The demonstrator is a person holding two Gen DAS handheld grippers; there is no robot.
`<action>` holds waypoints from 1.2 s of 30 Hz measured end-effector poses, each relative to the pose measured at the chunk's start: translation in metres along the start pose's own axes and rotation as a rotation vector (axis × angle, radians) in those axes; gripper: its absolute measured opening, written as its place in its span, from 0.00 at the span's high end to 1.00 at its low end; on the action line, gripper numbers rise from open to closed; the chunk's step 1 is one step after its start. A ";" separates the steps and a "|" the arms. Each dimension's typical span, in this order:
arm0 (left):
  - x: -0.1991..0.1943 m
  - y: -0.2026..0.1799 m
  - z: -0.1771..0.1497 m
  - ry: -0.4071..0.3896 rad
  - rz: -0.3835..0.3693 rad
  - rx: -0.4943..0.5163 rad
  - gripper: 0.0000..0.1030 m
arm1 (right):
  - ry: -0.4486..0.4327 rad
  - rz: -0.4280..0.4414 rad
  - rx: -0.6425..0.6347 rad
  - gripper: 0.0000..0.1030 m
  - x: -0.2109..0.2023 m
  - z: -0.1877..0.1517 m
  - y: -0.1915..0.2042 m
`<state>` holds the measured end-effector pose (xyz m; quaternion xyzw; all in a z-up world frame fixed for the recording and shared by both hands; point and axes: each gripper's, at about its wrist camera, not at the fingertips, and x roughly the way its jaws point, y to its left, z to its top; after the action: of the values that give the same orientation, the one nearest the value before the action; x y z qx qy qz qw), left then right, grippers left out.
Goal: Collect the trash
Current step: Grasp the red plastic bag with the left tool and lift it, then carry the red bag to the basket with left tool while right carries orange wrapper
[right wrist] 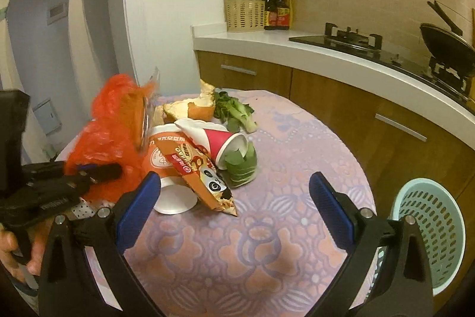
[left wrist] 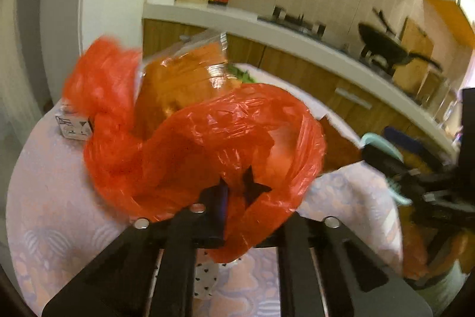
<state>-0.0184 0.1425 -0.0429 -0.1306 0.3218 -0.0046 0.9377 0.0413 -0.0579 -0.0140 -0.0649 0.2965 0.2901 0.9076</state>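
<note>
While the print on the orange snack packet (right wrist: 204,183) stays too small to read, the left gripper (left wrist: 234,198) is clenched on one red plastic bag (left wrist: 207,144), the right gripper (right wrist: 234,198) gapes empty, and two paper cups (right wrist: 228,144) lie on the floral-clothed round table (right wrist: 267,242) in a kitchen.

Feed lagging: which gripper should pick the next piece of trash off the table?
Probably right. The right gripper stands open, facing the orange snack wrapper; the left gripper is shut on the red plastic bag.
</note>
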 end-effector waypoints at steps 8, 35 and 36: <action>-0.046 -0.002 0.003 -0.103 -0.062 0.001 0.95 | 0.040 0.075 0.046 0.17 0.019 0.006 -0.004; -0.145 -0.111 0.079 -0.369 -0.106 0.206 0.95 | -0.166 0.127 0.087 0.95 -0.071 0.027 -0.054; -0.145 -0.120 0.082 -0.376 -0.113 0.223 0.95 | -0.177 0.116 0.095 0.95 -0.077 0.027 -0.061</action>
<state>-0.0749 0.0600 0.1364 -0.0423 0.1312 -0.0684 0.9881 0.0389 -0.1376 0.0489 0.0214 0.2319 0.3323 0.9139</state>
